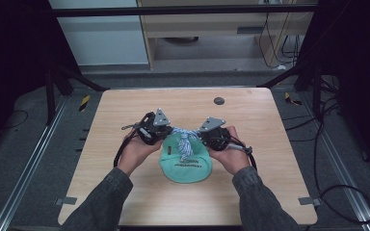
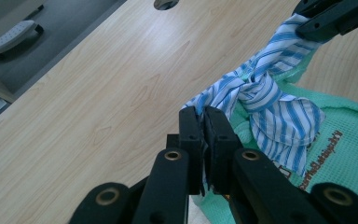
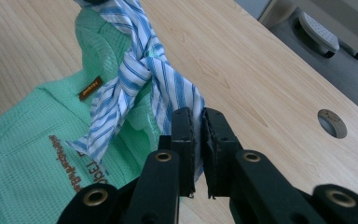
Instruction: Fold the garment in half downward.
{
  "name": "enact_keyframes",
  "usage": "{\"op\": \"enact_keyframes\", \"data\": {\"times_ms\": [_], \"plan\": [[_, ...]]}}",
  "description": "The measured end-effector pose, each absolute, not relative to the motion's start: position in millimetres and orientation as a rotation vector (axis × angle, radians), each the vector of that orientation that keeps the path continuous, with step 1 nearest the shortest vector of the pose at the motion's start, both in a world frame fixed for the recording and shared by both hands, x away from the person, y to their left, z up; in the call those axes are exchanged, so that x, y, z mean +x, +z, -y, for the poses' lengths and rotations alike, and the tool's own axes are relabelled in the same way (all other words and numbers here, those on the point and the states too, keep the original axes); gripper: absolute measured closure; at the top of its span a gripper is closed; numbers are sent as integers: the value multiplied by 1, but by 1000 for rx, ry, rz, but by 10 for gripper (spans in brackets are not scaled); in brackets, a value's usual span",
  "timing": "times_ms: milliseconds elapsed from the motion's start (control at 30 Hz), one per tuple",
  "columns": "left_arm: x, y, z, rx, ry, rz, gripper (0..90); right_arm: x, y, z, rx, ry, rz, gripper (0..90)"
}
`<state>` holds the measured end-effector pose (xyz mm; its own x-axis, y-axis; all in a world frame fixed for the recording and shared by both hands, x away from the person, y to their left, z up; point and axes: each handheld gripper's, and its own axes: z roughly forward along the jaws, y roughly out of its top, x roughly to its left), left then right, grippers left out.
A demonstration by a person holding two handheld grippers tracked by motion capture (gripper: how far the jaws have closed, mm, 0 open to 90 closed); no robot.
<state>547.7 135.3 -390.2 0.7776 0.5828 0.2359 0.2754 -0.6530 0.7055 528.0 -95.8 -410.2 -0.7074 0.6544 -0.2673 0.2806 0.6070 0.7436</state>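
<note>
My left claw (image 2: 204,122) and right claw (image 3: 196,122) each clench one end of the striped cloth (image 1: 185,139); its knot lies between them, over the green bag (image 1: 188,166).

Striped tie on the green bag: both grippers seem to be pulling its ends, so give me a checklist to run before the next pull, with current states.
1. Left gripper clamped on one end of the blue-and-white striped cloth strip: ok.
2. Right gripper clamped on the other end: ok.
3. Knot crossed at the middle of the strip: ok, visible in the left gripper view.
4. Knot fully tight: cannot tell.
5. Green waffle-knit bag resting on the wooden table: ok.
6. Bag fabric kept out of the jaws: cannot tell; it lies close beneath both.
</note>
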Motion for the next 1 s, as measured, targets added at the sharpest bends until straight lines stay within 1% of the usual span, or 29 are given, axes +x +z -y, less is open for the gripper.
{"op": "enact_keyframes", "data": {"times_ms": [633, 1000], "plan": [[520, -409, -139, 2280, 606, -604, 870, 501, -432, 97, 700, 936, -2285, 822], [510, -421, -138, 2270, 585, -610, 870, 492, -449, 103, 716, 933, -2297, 850]]}}
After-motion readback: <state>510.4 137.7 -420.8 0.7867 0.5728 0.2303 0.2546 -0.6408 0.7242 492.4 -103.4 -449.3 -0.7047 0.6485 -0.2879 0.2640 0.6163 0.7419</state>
